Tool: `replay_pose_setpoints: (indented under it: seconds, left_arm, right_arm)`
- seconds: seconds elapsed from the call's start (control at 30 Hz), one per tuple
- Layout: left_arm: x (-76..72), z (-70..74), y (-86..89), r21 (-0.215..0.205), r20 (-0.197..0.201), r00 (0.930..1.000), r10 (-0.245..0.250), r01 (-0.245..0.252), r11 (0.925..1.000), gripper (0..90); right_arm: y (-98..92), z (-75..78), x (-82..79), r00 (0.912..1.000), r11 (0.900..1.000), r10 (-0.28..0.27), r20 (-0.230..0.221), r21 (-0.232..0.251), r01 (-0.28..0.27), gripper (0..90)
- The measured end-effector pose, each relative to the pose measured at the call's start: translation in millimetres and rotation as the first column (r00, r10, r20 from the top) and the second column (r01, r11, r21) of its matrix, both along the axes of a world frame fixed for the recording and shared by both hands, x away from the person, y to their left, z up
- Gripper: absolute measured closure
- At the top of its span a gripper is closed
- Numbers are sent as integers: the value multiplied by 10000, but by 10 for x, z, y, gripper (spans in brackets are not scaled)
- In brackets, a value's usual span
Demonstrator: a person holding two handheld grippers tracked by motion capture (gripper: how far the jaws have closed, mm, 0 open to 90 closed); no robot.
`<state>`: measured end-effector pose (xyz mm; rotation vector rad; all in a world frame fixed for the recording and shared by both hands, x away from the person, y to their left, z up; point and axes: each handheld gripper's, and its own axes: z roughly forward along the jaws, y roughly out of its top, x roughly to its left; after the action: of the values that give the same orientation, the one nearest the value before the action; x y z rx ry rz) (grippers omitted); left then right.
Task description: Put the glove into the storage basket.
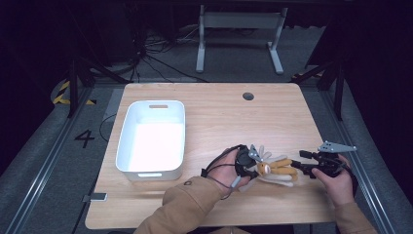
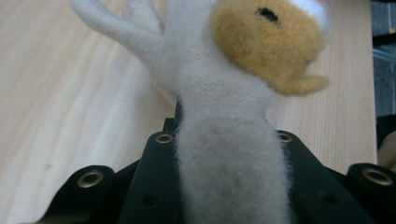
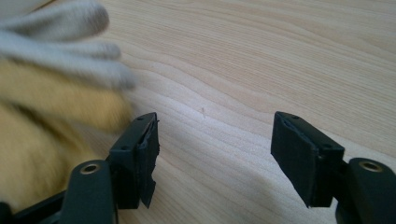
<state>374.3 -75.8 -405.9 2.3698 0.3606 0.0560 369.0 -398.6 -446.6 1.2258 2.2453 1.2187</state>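
Note:
A white and tan plush toy [image 1: 275, 170] lies on the wooden table [image 1: 219, 117] near its front right. My left gripper [image 1: 251, 168] is at the toy's left end. In the left gripper view its jaws [image 2: 224, 135] are shut on a white limb of the plush toy [image 2: 229, 177], and the tan head rises above them. My right gripper [image 1: 298, 162] is at the toy's right end. It stands open [image 3: 215, 126] with bare wood between the jaws, and the blurred plush toy [image 3: 46, 93] lies just outside its left jaw.
A white plastic bin [image 1: 122, 141], empty, stands on the left half of the table. A round cable hole [image 1: 248, 96] sits near the far edge. Beyond the table stand a white desk frame [image 1: 238, 34] and loose cables on the floor.

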Motion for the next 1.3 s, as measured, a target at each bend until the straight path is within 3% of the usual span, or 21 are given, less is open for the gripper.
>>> replay_pose_setpoints:
  seconds: [0.27,0.4,0.7,0.87,0.93,1.07,1.1,1.2,1.23,1.3]
  left_arm:
    - [77,221,217,-237,24,9979,649,-648,9976,754]
    - [119,353,378,-453,-128,9929,1179,-1184,9919,752]
    - [203,531,622,-685,-173,9815,1908,-1916,9791,749]
    - [219,599,710,-792,-136,9767,2143,-2147,9735,748]
    - [224,624,749,-834,-267,9737,2261,-2276,9702,747]
    - [231,677,887,-1019,-336,9620,2710,-2730,9566,747]
    - [231,677,887,-1019,-336,9620,2710,-2730,9566,747]
    - [239,716,1025,-1104,-347,9505,3087,-3106,9441,747]
    - [239,716,1025,-1104,-347,9505,3087,-3106,9441,747]
    - [236,740,1109,-1108,-323,9429,3315,-3330,9364,747]
  right_arm:
    - [-6,-23,7,9999,9997,-133,40,194,133,316]
    - [10,-38,16,10000,9998,-74,48,160,73,308]
    - [25,-55,22,9998,9995,-164,118,-260,167,402]
    - [22,-65,21,9998,9996,-209,50,-176,210,479]
    - [60,-74,27,9996,9998,-167,233,-94,169,514]
    - [133,-49,64,9971,10000,-30,760,-19,32,533]
    - [133,-49,64,9971,10000,-30,760,-19,32,533]
    - [197,-49,119,9941,9998,194,1070,38,-199,524]
    - [197,-49,119,9941,9998,194,1070,38,-199,524]
    - [229,-53,162,9952,9997,246,949,32,-250,516]
